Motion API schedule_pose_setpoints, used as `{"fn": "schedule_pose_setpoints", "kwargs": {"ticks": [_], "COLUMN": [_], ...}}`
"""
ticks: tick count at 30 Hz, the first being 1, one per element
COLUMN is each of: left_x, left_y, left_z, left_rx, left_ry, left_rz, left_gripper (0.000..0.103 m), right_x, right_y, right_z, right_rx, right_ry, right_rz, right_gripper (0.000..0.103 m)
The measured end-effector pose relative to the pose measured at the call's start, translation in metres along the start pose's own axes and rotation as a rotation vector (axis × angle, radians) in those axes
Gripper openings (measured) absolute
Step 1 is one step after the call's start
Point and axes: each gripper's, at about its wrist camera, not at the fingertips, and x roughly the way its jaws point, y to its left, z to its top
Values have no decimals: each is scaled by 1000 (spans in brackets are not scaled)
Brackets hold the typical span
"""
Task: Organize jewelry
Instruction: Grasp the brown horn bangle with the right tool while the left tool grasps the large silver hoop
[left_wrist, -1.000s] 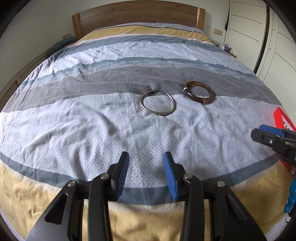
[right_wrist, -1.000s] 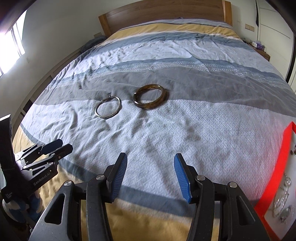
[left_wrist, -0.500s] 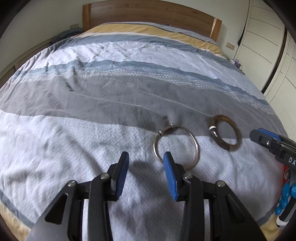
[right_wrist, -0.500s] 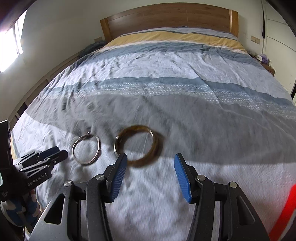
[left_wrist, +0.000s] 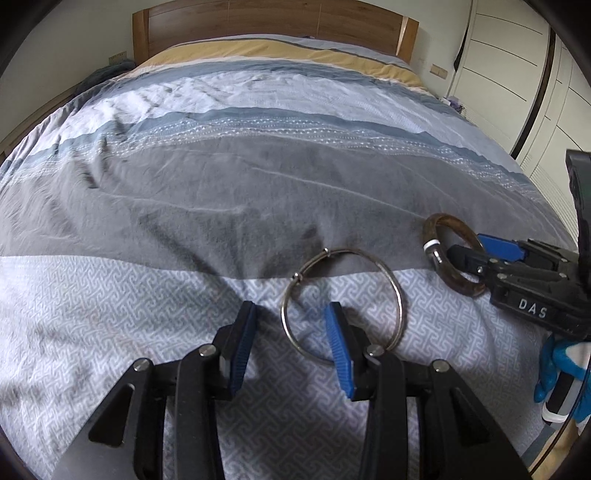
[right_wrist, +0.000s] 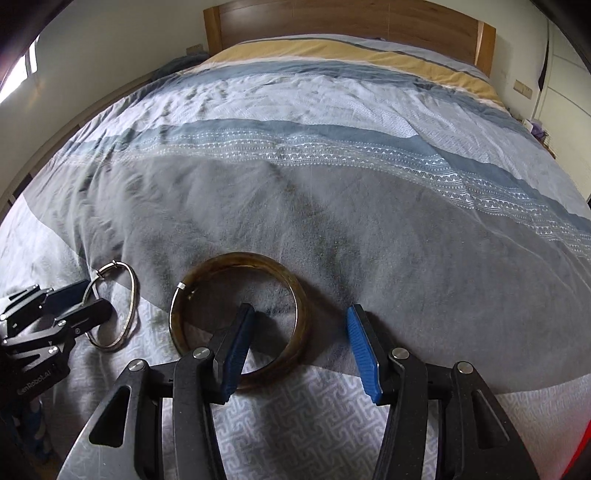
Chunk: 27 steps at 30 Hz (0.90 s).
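We see our left gripper (left_wrist: 290, 341) as two black angular arms with triangular cut-outs, silver round screws at the joints, and ribbed blue pads (left_wrist: 338, 349) on the fingers. Our right gripper (right_wrist: 301, 345) looks the same; from the left camera its side shows white letters "DAS". A blue glove (left_wrist: 550, 373) covers our right hand.

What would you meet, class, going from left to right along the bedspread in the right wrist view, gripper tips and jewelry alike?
left gripper → silver bangle → brown bangle → the right gripper's right finger.
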Motion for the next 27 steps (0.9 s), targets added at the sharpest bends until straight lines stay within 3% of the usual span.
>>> {"fn": "schedule_pose_setpoints", "kwargs": {"ticks": [3,5,6,12,27], "left_x": [1,-2,-3,-24,-121], "left_y": [0,2,1,-10,-85], "left_z": [1,0,0,-4,-12], "left_rx": [-2,-11,-10,-18,82], "left_ry": [-7,-14,-18,-38,-110], "left_rz": [-4,-8,-15,-25,-90], "left_gripper": [25,13,8,4,2], "right_x": [3,2,1,-28,-189], "right_y": [3,4,4,1,-38], "right_z": [-3,-3,-4,-14,-69], "right_rx": [-21,-26,-26,19,119], "right_ry": [-14,-30,-38,-106,-213], "right_rz": [-17,-27,-33,-43,-107], "right_gripper": [36,14,11,10,10]}}
